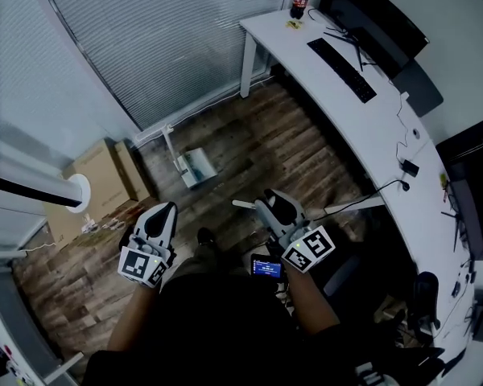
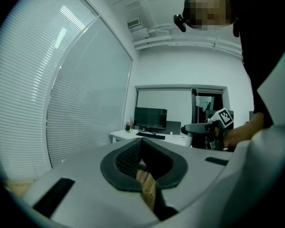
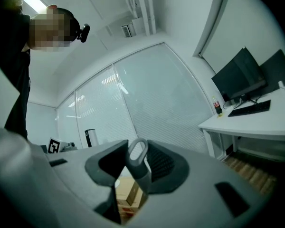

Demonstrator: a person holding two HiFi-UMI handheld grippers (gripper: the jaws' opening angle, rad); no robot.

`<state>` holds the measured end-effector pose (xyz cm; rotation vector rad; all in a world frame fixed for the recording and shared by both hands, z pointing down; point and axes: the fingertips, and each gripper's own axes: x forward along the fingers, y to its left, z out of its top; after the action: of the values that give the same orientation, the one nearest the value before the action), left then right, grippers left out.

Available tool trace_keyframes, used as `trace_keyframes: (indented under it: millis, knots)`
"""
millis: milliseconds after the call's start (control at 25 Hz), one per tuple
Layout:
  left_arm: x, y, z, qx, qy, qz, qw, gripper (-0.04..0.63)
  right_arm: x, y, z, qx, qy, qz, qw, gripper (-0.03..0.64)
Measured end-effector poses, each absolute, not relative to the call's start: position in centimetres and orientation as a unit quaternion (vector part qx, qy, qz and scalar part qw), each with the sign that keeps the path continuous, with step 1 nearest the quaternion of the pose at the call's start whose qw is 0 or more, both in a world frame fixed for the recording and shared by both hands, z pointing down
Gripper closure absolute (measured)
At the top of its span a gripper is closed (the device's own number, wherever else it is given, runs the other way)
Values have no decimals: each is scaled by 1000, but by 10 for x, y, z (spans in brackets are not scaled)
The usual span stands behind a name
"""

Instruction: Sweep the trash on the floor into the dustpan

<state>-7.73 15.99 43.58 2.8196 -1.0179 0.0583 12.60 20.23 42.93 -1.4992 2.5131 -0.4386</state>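
Handle, grey, pinched in right claw; left claw pressed together, empty.

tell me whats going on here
A person standing on a wood floor beside a desk holds a gripper in each hand. The right gripper is shut on a handle with a loop end, probably the broom's. The left gripper is shut and empty. The dustpan sits on the floor ahead, near the blinds, with nothing touching it. Sweeping does not look to have begun.
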Motion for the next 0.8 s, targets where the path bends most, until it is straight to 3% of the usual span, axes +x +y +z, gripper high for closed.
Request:
trace_keyframes:
  millis: [800]
  knots:
    - [-84,193,432,955,-282,6,88,600,123,249,434,-552,822,-133,46,488]
